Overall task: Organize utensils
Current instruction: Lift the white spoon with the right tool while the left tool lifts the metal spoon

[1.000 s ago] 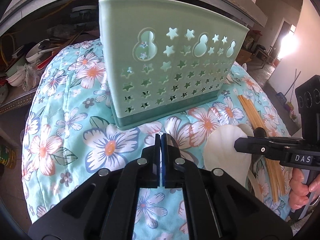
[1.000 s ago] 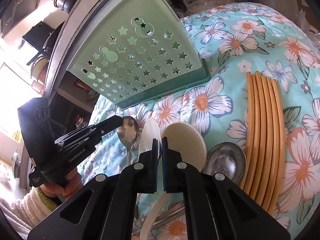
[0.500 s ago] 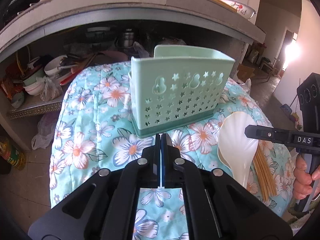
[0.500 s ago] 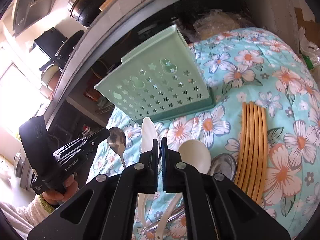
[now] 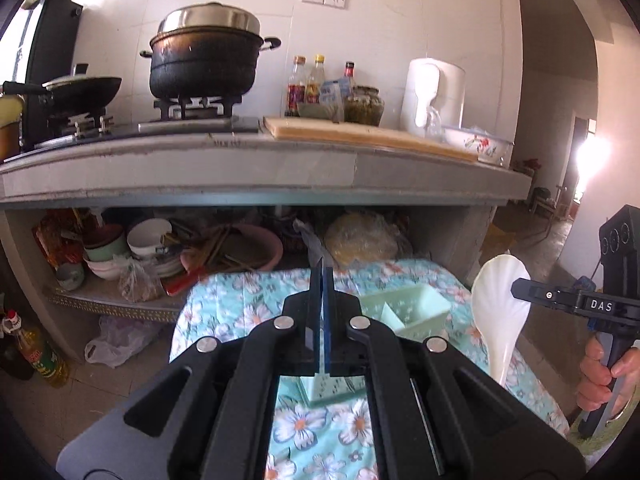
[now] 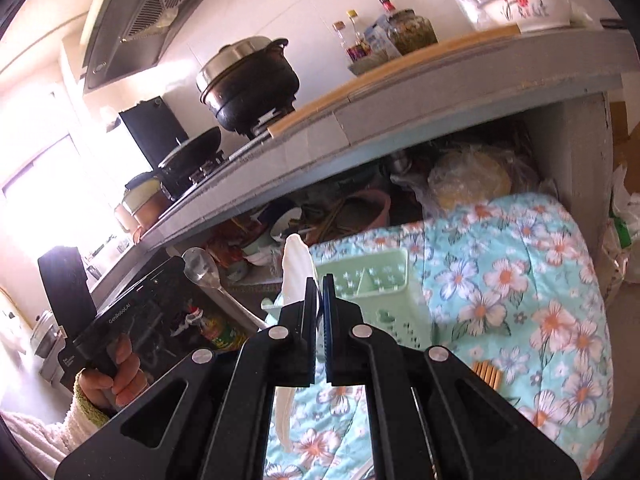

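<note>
The white plastic spoon [image 5: 500, 312] is raised in the air, bowl upward, with its handle clamped between the closed fingers of the right gripper [image 6: 320, 308]; in the right wrist view its pale bowl [image 6: 298, 264] rises just above the fingertips and its handle runs down under them. Beside it, the left gripper [image 5: 322, 304] is closed on a metal spoon [image 6: 202, 270], whose shiny bowl sticks up past the black gripper body in the right wrist view; in the left gripper's own view only a thin edge shows between the pressed-together fingers. Below both, the mint-green utensil holder [image 5: 408, 312] with star cut-outs stands upright on the floral cloth [image 6: 520, 280], its divided top open to the camera. A few wooden chopsticks [image 6: 486, 374] lie on the cloth near the holder's base. Behind the cloth runs a grey counter [image 5: 280, 168] carrying a black pot [image 5: 204, 56], sauce bottles [image 5: 316, 86] and a flowered bowl [image 5: 476, 144].
</note>
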`<action>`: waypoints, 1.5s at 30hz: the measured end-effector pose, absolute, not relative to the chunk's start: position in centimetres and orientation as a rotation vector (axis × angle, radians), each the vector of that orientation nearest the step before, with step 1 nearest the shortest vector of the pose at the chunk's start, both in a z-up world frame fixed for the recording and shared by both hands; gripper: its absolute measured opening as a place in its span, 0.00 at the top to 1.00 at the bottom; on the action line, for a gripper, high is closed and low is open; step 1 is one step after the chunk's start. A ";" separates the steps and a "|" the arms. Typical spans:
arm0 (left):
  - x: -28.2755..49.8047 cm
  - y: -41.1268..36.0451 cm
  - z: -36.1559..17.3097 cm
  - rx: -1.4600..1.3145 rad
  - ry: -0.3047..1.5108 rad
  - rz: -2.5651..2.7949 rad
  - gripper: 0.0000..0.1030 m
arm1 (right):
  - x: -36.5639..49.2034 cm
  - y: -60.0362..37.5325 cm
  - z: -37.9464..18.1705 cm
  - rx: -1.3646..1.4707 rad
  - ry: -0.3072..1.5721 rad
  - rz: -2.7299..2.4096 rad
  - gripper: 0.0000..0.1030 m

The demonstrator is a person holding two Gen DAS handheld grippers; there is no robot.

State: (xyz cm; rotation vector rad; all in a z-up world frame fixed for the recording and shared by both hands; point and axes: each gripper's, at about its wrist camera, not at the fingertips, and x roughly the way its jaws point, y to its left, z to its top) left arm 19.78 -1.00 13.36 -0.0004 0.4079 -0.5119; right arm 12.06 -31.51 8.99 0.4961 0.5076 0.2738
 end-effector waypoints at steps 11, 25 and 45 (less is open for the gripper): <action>25.9 -3.8 16.1 0.018 0.281 -0.406 1.00 | 17.5 -33.3 16.6 0.348 0.291 0.171 0.97; 30.0 -3.3 12.7 -0.048 0.365 -0.422 1.00 | 21.8 -34.2 13.5 0.325 0.326 0.141 0.97; 51.1 -2.8 -4.7 -0.145 1.015 -0.474 0.61 | 19.3 -39.4 9.2 0.628 0.393 0.298 0.97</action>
